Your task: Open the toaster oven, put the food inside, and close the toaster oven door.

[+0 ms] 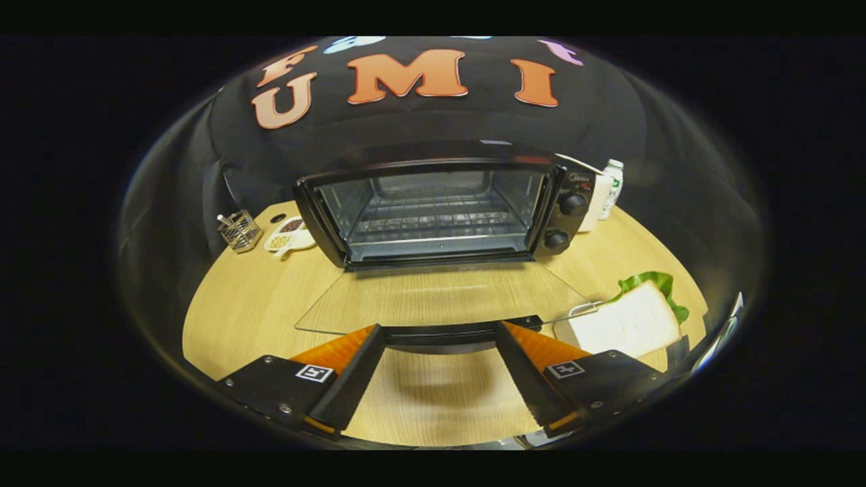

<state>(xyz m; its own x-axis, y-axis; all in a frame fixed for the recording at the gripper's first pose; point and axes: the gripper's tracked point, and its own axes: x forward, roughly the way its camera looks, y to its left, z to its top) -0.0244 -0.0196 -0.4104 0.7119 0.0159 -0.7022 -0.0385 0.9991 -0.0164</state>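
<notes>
A black toaster oven [433,210] stands on the wooden table [230,311] beyond my fingers, with its glass door [440,297] swung down flat toward me. A bare wire rack [433,220] shows inside the oven. The door's black handle [446,335] lies right between my fingertips, with nothing pressing on it. My gripper [440,338] is open, fingers wide apart on either side of the handle. A sandwich [626,321] of white bread with green lettuce lies on a plate [575,312] just beyond my right finger, beside the open door.
Two round knobs [567,220] sit on the oven's right panel. Left of the oven stand a small wire basket [240,230] and a white dish of snacks [287,237]. A white container and a bottle [612,186] stand behind the oven's right side.
</notes>
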